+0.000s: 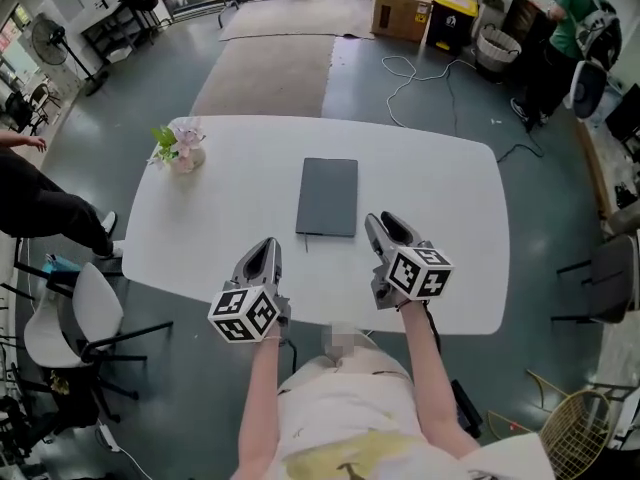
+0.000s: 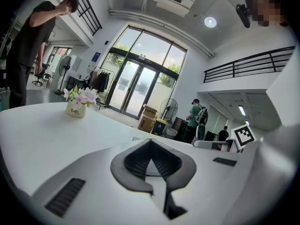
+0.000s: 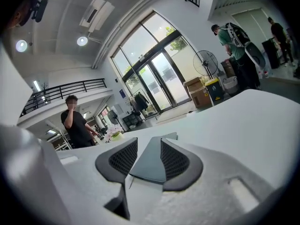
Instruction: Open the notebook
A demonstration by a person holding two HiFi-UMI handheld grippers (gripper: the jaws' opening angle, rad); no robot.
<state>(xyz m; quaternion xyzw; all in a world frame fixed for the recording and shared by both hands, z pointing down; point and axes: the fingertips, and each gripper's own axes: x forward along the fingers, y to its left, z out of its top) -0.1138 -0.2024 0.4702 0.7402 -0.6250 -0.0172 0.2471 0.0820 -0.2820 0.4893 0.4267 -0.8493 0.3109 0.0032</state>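
While the notebook [image 1: 327,196] lies closed on the table [image 1: 440,188], nothing is done yet: left tongs [image 1: 266,249] pinched together, right tongs [image 1: 386,224] parted, both empty.

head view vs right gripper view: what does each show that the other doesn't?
Head view only: the left hand-held gripper at the table's near edge, and the rug on the floor beyond. Right gripper view only: ceiling lights and a balcony railing. Both: the closed notebook, the white table, the person in green.
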